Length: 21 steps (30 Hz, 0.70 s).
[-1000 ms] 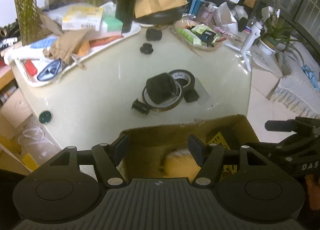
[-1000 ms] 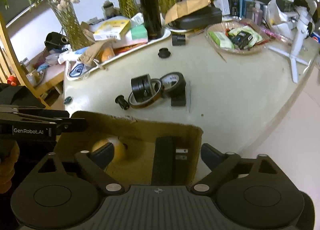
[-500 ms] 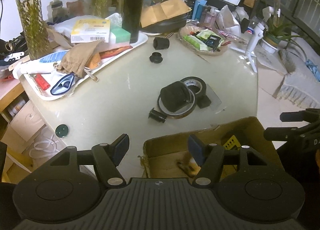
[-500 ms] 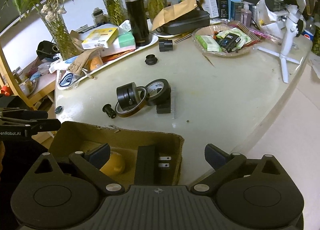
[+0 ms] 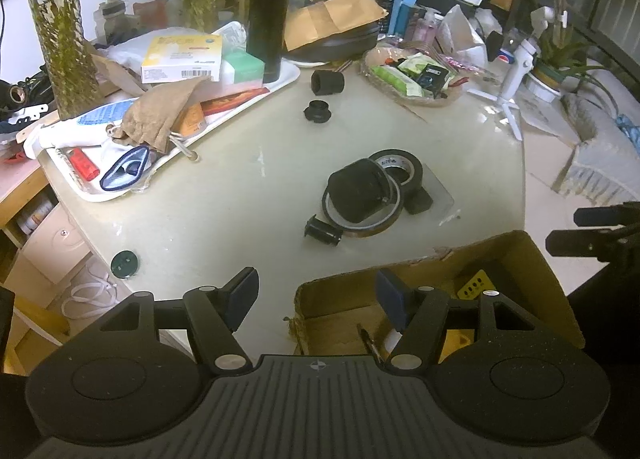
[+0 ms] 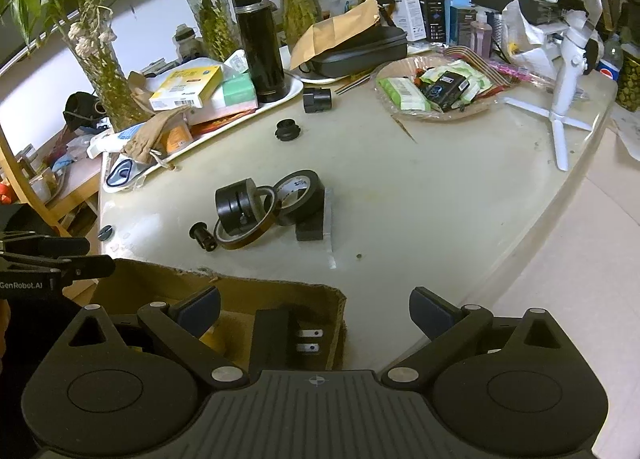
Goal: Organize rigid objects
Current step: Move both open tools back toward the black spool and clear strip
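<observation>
A torn brown cardboard box [image 5: 424,279] sat open at the near edge of the pale, glossy table [image 5: 240,195], its rim ragged and fibrous. Inside it lay a black plug adapter [image 6: 276,335] with two flat metal prongs, a yellow tag [image 5: 474,287] and a thin dark pen [image 5: 370,343].

Further out, near the middle of the table, stood a tight cluster of rigid pieces: a squat black cylinder [image 6: 236,203] leaning inside a thin amber tape ring [image 6: 244,237], a black tape roll [image 6: 300,195] propped on edge against a small black block [image 6: 310,227], and a short black tube [image 6: 204,237] just to the left. Well beyond them a ribbed black cap [image 6: 287,130] and a black sleeve [image 6: 317,100] rested near a white tray [image 5: 176,147] heaped with cartons and a crumpled paper bag. A tall matte black flask [image 6: 260,47] stood upright on the tray's far end.

The left gripper [image 5: 316,295] hung over the box's left wall, jaws spread with nothing between the pads. The right gripper [image 6: 314,309] hovered over the box's right corner, jaws wide apart and empty. A round dish [image 6: 436,93] of wrapped packets and a white tripod [image 6: 560,99] stood at the far right.
</observation>
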{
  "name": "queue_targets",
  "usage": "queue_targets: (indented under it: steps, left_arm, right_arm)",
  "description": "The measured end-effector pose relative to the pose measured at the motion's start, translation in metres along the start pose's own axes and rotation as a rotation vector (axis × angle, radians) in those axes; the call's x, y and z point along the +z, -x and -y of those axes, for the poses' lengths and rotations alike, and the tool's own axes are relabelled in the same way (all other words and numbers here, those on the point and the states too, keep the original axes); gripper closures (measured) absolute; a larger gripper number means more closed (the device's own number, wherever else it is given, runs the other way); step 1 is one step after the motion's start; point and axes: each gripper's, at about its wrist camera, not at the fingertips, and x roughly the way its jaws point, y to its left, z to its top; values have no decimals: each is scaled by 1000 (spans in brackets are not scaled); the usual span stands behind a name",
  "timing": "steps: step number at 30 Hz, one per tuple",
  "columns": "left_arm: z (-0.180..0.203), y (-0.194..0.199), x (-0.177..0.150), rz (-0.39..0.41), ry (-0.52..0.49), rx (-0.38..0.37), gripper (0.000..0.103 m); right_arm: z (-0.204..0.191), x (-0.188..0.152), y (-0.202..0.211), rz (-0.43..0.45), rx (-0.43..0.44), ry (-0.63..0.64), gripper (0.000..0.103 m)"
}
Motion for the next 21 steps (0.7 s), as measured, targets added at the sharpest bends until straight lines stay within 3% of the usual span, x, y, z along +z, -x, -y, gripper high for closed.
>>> queue_targets:
  steps: [21]
  left_arm:
    - [-8, -19, 14, -8, -14, -25, 39]
  right_arm:
    - [16, 12, -15, 8, 5, -27, 8]
